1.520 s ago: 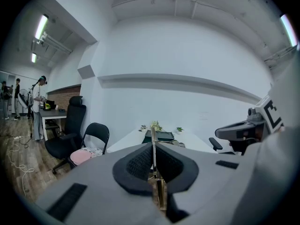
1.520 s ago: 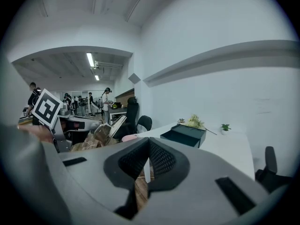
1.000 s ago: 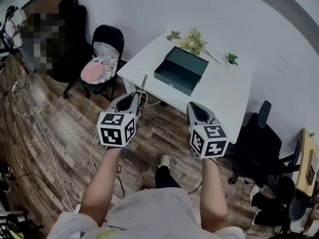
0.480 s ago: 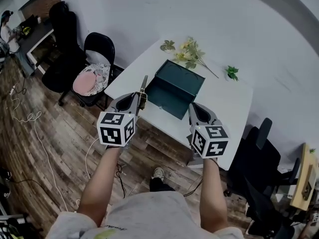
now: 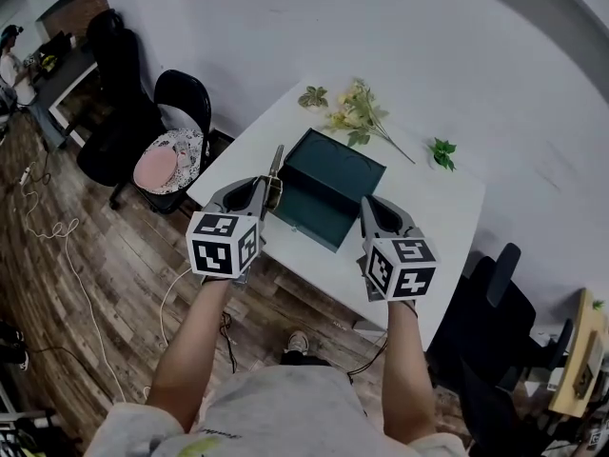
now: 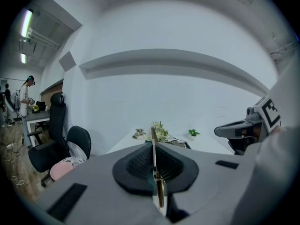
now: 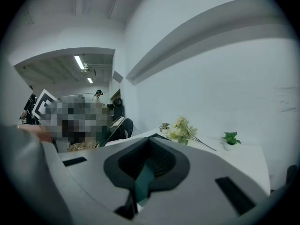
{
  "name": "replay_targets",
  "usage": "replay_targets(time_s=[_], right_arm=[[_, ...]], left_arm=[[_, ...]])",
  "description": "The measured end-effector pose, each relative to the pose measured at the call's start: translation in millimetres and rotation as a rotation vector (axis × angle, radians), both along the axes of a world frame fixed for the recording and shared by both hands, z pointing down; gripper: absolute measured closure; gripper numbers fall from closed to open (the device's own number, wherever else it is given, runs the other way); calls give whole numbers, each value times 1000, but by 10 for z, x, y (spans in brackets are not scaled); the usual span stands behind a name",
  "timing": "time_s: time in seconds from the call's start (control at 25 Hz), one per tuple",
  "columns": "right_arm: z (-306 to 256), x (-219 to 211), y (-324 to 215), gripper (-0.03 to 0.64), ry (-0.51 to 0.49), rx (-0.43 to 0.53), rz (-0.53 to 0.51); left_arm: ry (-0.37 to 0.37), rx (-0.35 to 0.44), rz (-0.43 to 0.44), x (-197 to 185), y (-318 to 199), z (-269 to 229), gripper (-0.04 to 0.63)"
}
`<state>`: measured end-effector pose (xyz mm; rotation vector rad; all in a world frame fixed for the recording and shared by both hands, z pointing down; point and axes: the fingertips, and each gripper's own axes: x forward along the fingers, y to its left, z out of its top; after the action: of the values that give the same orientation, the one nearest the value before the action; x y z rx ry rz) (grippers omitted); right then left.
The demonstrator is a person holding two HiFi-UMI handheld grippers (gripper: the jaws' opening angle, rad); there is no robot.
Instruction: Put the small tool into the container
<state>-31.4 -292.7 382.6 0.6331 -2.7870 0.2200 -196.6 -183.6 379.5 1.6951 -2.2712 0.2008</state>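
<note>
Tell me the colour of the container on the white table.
The container is dark teal green, and the head view shows it best.

We look steeply down from head height over the table (image 5: 433, 198). Both gripper views sit low behind their jaws, facing the wall (image 5: 381, 27). All three share the container (image 5: 328, 184) and flowers (image 5: 360, 112).

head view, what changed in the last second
The person walked up to the table: both grippers, earlier over the floor, now reach over its near edge, at the box. Unchanged: left gripper jaws shut on the tool, right gripper shut and empty.
</note>
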Motion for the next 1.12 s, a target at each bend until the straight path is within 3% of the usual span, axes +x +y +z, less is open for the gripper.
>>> replay_targets(time_s=[0.64, 1.12], right_arm=[[78, -127, -565, 612, -3, -13, 26], [134, -206, -821, 612, 8, -7, 151]], left_arm=[[-8, -15, 33, -146, -608, 46, 594], [2, 0, 162, -336, -1065, 108, 595]])
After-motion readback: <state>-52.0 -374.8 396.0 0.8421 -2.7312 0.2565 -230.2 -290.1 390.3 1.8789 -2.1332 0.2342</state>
